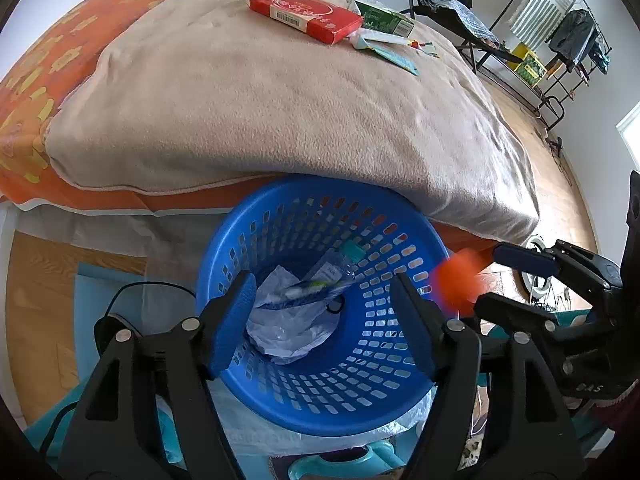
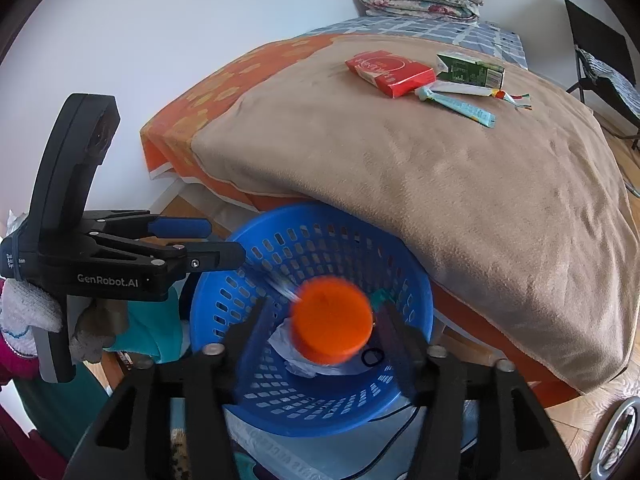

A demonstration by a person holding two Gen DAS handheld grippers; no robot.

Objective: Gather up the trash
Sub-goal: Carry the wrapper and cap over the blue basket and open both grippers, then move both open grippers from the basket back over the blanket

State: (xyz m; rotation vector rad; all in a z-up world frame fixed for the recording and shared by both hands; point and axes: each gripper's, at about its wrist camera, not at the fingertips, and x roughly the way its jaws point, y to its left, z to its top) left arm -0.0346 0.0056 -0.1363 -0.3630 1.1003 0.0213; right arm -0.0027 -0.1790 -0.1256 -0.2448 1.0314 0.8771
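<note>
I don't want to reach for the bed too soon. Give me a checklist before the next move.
1. Orange item over the basket: ok.
2. Orange item free of the right gripper: cannot tell, blurred.
3. Left gripper empty and open: ok.
4. Basket has room above the bottle and paper: ok.
5. Bed cleared: not ok, red box, green box and wrappers remain.

Blanket [image 1: 280, 120] overhanging basket's [image 1: 320, 416] far rim
</note>
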